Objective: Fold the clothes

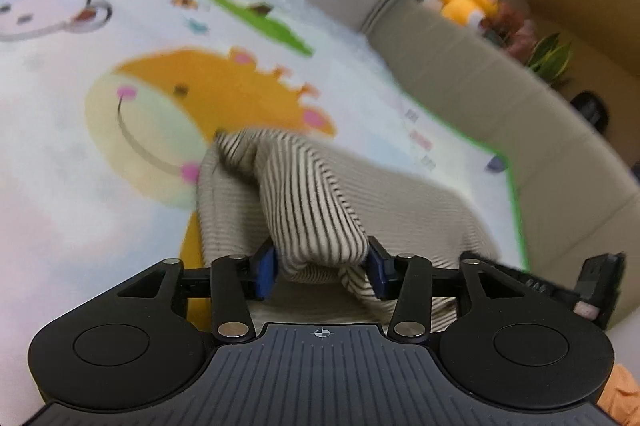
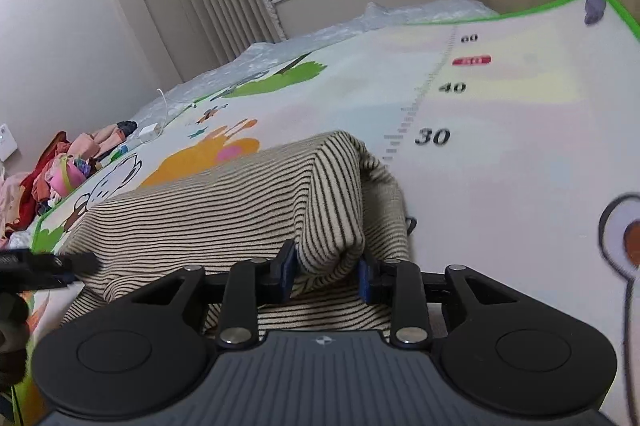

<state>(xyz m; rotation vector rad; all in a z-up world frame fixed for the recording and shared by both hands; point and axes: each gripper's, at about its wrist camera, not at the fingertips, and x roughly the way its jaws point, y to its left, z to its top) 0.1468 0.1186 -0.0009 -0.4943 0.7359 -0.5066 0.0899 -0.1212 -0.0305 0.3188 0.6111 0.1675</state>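
A beige garment with thin black stripes [image 1: 312,202] lies partly lifted over a cartoon play mat [image 1: 80,154]. My left gripper [image 1: 322,272] is shut on a bunched fold of it, cloth bulging between the blue pads [image 1: 265,272]. In the right wrist view the same striped garment [image 2: 224,202] spreads to the left, and my right gripper [image 2: 326,276] is shut on another bunched corner of it. The other gripper shows at the right edge of the left view [image 1: 596,286] and the left edge of the right view [image 2: 40,262].
A pile of pink and red clothes [image 2: 52,170] lies at the mat's far left. A white charger and cable [image 2: 150,132] rest on the mat [image 2: 500,146]. A beige padded wall [image 1: 500,106] borders the mat; a yellow plush toy [image 1: 472,0] and a plant [image 1: 548,54] sit behind it.
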